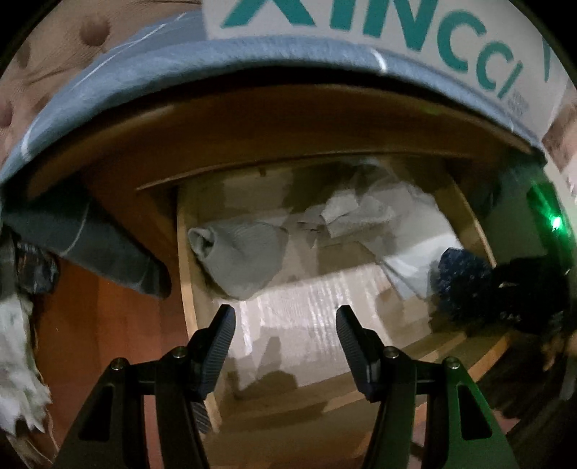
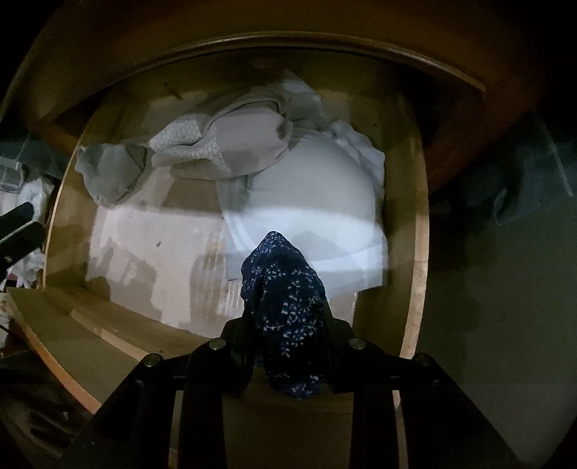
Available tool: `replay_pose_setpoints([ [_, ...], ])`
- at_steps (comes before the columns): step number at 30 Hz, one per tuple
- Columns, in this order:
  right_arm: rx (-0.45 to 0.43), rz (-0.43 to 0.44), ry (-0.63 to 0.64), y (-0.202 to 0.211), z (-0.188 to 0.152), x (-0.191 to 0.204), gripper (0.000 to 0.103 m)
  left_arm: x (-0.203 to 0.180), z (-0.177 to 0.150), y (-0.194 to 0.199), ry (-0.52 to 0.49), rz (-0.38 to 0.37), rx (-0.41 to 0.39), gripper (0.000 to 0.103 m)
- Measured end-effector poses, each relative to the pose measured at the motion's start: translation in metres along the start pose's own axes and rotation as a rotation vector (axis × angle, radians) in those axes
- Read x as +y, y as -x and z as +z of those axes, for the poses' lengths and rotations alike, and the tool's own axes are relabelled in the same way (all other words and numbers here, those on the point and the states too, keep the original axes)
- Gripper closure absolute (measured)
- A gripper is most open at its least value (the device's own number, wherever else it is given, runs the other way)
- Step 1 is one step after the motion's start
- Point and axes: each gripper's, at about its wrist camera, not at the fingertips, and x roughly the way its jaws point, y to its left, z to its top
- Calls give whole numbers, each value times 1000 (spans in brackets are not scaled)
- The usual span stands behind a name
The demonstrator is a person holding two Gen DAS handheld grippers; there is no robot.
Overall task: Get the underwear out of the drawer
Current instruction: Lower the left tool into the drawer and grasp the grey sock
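Note:
An open wooden drawer (image 2: 414, 252) holds grey and white garments. My right gripper (image 2: 285, 324) is shut on dark blue patterned underwear (image 2: 285, 288) and holds it above the drawer's front right part. The same underwear (image 1: 458, 274) and the right gripper show at the right in the left wrist view. My left gripper (image 1: 285, 324) is open and empty above the drawer's front left, near a grey folded garment (image 1: 241, 256). The left gripper's tip shows at the left edge of the right wrist view (image 2: 18, 223).
In the drawer lie a grey garment (image 2: 111, 173), a grey patterned one (image 2: 223, 144) and a white one (image 2: 317, 202). The drawer (image 1: 187, 274) sits under a bed frame with blue bedding (image 1: 180, 68). A white box with teal letters (image 1: 396, 29) lies on top.

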Motion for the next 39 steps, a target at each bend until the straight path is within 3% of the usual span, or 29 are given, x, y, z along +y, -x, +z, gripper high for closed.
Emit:
replay_pose_setpoints([
  [8,25,45,-12,-17,9,4,76,-10,8,-35,-238,153,64,43],
  [18,51,39,-28,-30,10,5,76,-26,5,-72,-660,275,180,43],
  [27,75,39,-26,-40,9,11,76,-38,-11,-91,-935,390,163,43],
  [33,82,33,-18,-42,10,14,76,-42,-14,-100,-1049,446,180,43],
  [39,86,31,-15,-46,12,20,76,-42,-2,-107,-1042,408,200,43],
])
